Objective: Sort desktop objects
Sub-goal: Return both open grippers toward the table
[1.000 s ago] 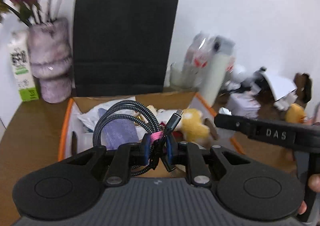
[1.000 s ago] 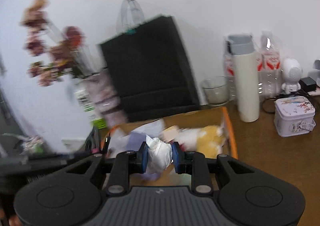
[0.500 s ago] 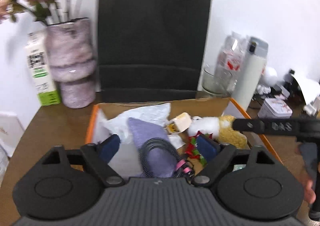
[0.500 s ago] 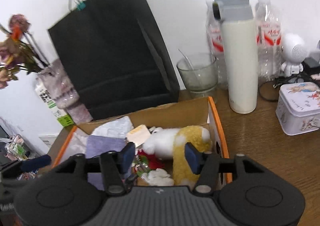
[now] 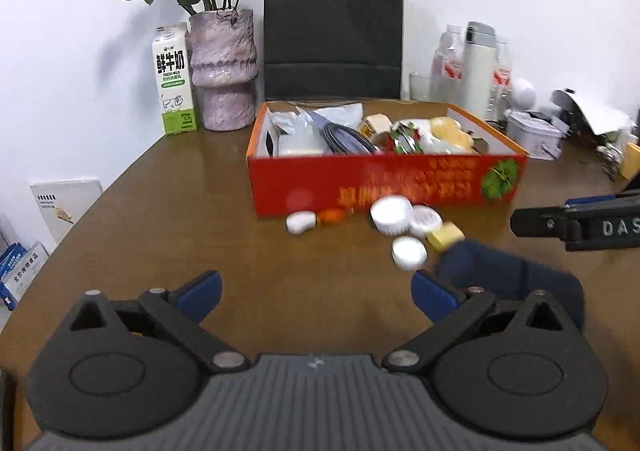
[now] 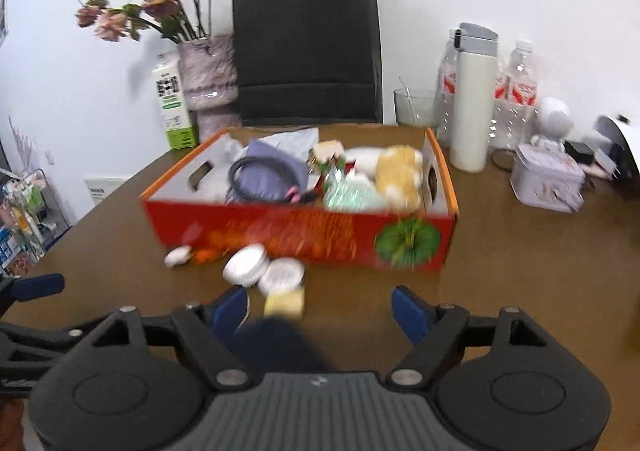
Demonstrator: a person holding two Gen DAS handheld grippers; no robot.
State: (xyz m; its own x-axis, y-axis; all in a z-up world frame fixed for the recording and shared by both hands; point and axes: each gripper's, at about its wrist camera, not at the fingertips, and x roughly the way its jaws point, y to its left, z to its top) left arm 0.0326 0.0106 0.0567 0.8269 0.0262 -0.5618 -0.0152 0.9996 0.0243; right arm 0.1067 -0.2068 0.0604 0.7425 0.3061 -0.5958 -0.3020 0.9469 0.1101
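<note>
A red cardboard box on the brown table holds a coiled black cable, a yellow and white plush and papers. In front of it lie white round lids, a yellow cube, a small white piece and an orange bit. My left gripper hangs over bare table, its jaws opening with nothing between them. My right gripper is also opening. A blurred dark blue object lies low between its jaws by the left finger, not pressed.
Behind the box stand a black paper bag, a vase of dried roses and a milk carton. At the right are a white flask, water bottles, a glass and a printed tin.
Both grippers have drawn back from above the box to the table in front of it. The left let go of the cable, the right of a crumpled white thing; both jaws widened.
</note>
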